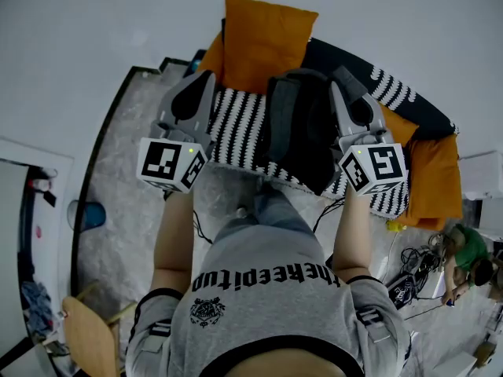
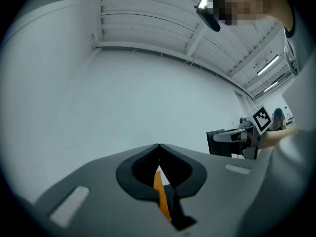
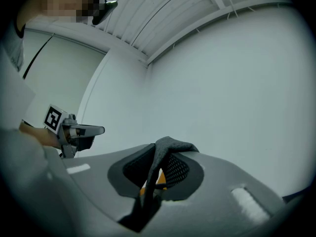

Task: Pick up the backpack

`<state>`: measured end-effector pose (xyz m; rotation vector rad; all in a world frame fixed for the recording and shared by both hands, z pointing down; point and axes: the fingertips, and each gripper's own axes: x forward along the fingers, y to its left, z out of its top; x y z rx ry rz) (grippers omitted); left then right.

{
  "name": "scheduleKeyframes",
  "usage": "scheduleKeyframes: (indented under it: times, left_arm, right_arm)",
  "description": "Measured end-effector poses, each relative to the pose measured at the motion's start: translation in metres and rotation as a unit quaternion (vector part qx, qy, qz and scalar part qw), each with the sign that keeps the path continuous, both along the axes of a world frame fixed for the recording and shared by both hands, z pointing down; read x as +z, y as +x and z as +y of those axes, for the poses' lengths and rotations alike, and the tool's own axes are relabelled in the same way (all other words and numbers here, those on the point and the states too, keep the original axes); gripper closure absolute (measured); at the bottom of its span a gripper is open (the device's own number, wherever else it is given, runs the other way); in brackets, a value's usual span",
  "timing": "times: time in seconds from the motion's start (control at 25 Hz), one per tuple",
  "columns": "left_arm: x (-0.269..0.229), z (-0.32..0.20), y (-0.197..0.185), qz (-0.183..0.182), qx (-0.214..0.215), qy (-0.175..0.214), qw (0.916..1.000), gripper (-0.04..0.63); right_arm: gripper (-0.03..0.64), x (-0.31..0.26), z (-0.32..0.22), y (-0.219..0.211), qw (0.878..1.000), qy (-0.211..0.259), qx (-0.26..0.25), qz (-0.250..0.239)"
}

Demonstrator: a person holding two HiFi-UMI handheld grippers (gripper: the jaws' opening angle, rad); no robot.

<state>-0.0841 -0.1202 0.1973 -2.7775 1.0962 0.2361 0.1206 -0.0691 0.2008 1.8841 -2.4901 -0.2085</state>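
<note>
Jaws of your right gripper [image 3: 159,157] pinch the strap [image 3: 174,145], apparently so the backpack [image 1: 302,128] hangs over the sofa [image 1: 236,124] front edge; left gripper [image 2: 159,149] jaws closed, empty.

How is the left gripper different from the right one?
The right gripper pinches the dark strap of the backpack; the left gripper's jaws are shut on nothing. The right gripper is at the backpack; the left gripper is beside it, above the striped blanket. Both carry a marker cube.
</note>
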Motion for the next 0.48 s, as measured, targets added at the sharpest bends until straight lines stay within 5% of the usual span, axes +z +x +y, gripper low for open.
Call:
scheduleKeyframes:
  times: [0.48]
  left_arm:
    - [0.0049,0.0014,-0.0040,0.004,-0.004,-0.006,1.0000,0.591]
  right_arm:
    - [0.580,0.0018,0.0015,-0.0052,1.000,0.001,-0.007,-0.006]
